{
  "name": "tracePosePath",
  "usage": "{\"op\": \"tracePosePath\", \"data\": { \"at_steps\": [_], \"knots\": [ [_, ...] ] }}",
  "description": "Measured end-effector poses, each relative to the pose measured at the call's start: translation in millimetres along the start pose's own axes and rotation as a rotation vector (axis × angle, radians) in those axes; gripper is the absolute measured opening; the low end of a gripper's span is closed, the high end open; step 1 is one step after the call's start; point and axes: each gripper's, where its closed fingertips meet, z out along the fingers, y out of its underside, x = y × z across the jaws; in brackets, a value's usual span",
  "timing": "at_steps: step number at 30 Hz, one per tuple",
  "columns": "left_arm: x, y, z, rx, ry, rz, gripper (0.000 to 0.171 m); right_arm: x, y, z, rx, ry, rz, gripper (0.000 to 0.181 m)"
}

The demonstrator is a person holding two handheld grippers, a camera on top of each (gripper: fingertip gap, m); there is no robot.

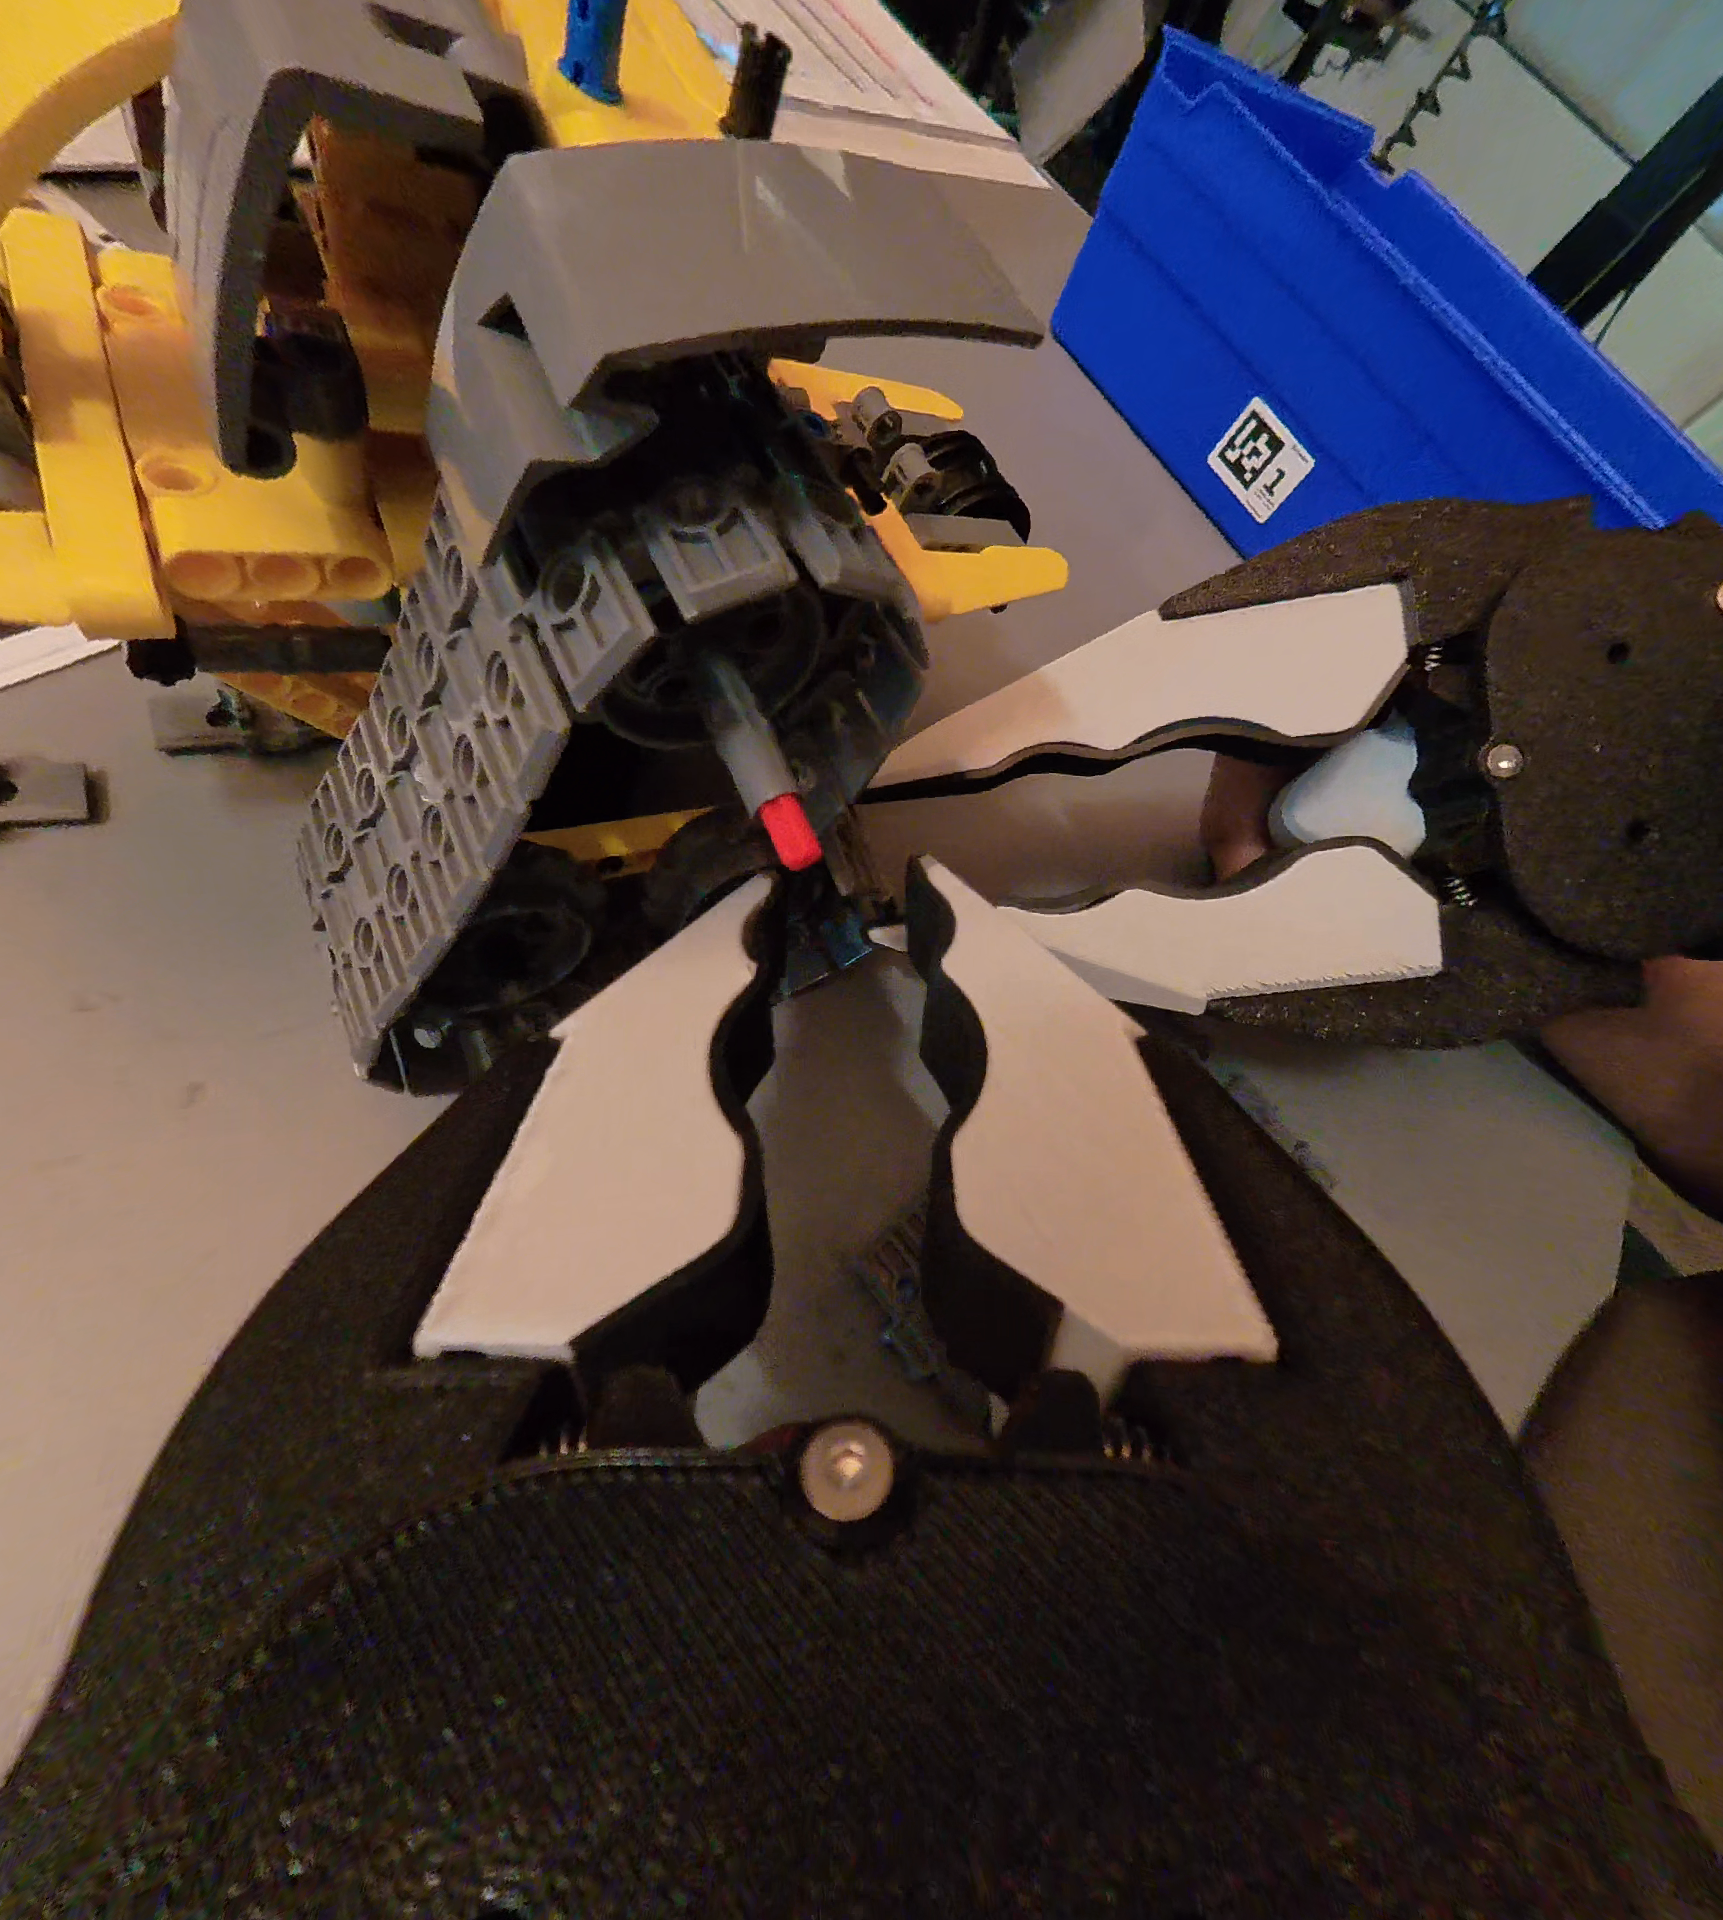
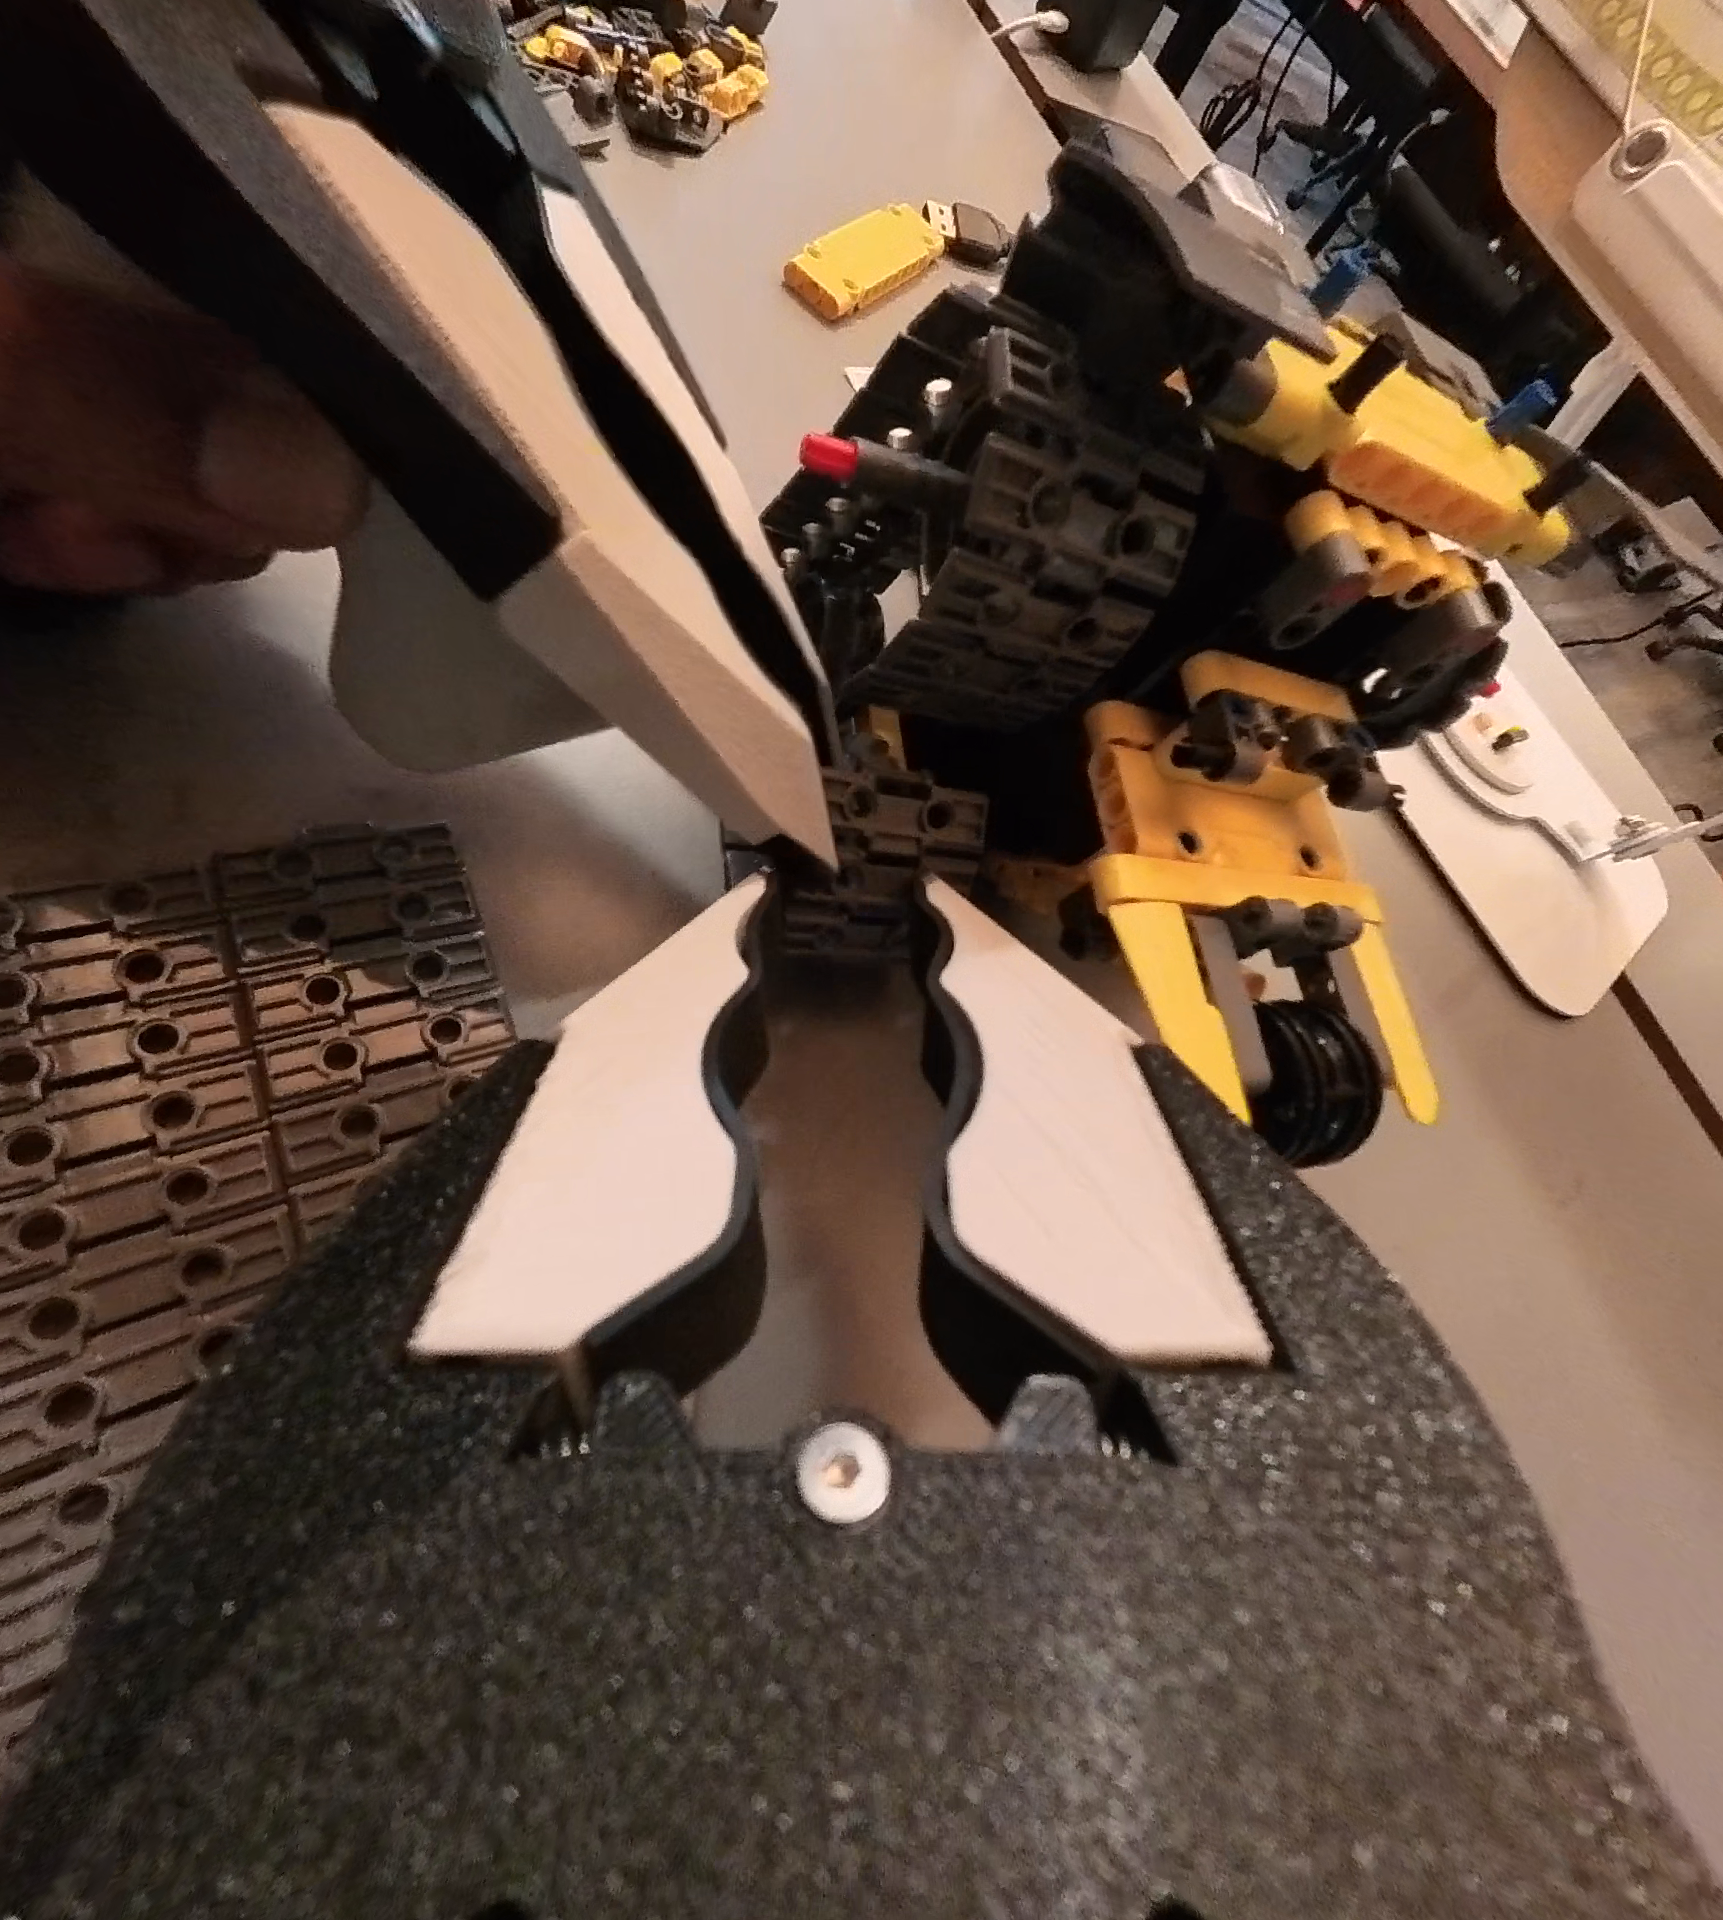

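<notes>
Yellow-and-grey plastic brick-built tracked vehicle model (image 1: 566,582) tipped on grey tabletop (image 1: 109,1143), near table edge. Left gripper (image 1: 841,883): fingers spread, tips at model's underside, just below red-tipped grey axle (image 1: 784,810). Right gripper (image 2: 841,883): fingers spread around dark grey tread-link strip (image 2: 878,831) hanging from model. Flat grey tread-link mat (image 2: 161,1091) at right gripper's left. Blue plastic bin (image 1: 1356,312) well apart, behind.

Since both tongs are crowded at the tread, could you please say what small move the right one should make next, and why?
Probably close the right tongs gently on the loose end of the grey linked plastic tread. Their fingers already flank it with gaps either side, and the left tongs, also open, sit right beside it under the red-tipped grey axle.
</notes>
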Motion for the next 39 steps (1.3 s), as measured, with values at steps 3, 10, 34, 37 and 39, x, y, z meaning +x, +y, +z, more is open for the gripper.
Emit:
{"op": "tracePosePath", "data": {
  "at_steps": [3,10,34,37,39],
  "knots": [
    [3,-2,1,0.013,0.021,-0.025,0.004,-1,-1,0,-0.003,0.004,-0.014,0.023],
    [3,-6,-1,0.05,0.088,-0.141,0.001,3,-9,-10,0.04,-0.004,0.046,0.027],
    [0,-10,-5,0.093,0.101,-0.193,0.0,11,-35,2,0.065,-0.148,0.662,0.006],
    [-1,-11,-5,0.102,0.098,-0.196,0.0,14,-35,-4,0.045,-0.097,0.599,0.003],
    [-3,-12,-7,0.116,0.086,-0.2,0.0,16,-35,-6,0.027,-0.067,0.555,0.003]
  ]
}}
